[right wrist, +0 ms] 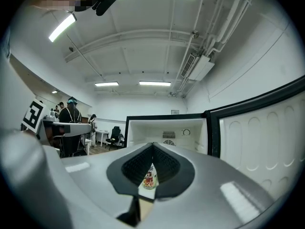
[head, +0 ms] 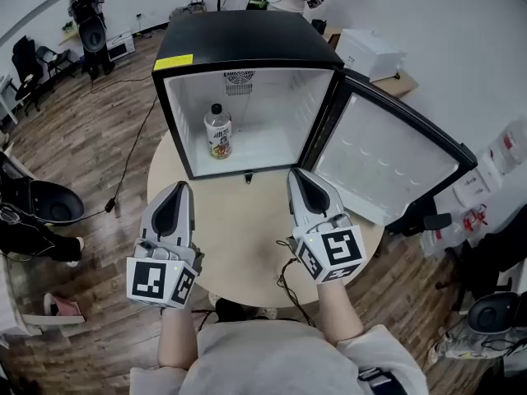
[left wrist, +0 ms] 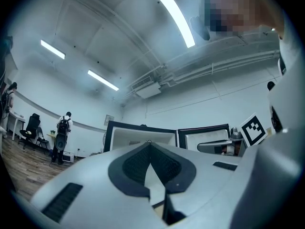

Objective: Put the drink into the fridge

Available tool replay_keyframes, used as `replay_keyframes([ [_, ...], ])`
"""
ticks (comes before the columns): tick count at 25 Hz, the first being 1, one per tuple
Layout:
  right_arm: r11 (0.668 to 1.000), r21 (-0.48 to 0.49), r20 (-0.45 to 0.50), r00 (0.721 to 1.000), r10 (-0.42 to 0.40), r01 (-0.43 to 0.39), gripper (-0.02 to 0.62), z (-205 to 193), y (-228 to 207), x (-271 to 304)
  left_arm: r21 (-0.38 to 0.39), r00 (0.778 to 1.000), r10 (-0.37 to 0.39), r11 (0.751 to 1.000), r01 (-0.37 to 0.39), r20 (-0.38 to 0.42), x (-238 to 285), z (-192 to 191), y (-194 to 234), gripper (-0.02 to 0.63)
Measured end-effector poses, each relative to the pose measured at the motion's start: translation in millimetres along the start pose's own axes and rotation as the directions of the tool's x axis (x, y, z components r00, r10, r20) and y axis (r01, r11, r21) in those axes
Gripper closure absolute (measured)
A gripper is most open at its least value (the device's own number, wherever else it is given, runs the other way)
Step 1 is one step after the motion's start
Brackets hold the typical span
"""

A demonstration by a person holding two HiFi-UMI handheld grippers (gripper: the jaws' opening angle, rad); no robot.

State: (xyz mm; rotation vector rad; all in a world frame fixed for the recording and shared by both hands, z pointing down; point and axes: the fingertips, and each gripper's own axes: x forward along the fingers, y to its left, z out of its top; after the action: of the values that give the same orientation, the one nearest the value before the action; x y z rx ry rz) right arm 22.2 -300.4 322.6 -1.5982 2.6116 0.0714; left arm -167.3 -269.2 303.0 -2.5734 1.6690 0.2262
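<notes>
Already inside the open fridge [head: 247, 48], the drink [head: 218, 130] stands upright at the left of the compartment, with the fridge door [head: 387, 167] swung wide to the right. Over the round table [head: 247, 245] in front, the 2 hand-held tools, left gripper [head: 179, 188] and right gripper [head: 296, 175], hover with jaws pressed together, holding nothing.

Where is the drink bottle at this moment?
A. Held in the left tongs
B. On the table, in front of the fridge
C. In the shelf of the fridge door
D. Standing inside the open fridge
D: the drink bottle stands upright inside the fridge, toward its left wall, and the door is swung open.
</notes>
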Motion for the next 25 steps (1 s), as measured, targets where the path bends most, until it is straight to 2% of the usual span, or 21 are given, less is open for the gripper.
replay_keyframes([
  [17,0.998,-0.054,0.015,0.999,0.033,-0.032,0.584,9.9,6.3,-55.4,0.016,0.999,0.036,0.999,-0.037,0.011,-33.1,7.1,-35.6,0.598],
  [25,0.998,-0.040,0.030,0.999,0.041,-0.040,0.584,9.1,7.2,-70.9,0.022,0.999,0.053,0.998,-0.053,0.013,-45.4,8.9,-46.9,0.598],
])
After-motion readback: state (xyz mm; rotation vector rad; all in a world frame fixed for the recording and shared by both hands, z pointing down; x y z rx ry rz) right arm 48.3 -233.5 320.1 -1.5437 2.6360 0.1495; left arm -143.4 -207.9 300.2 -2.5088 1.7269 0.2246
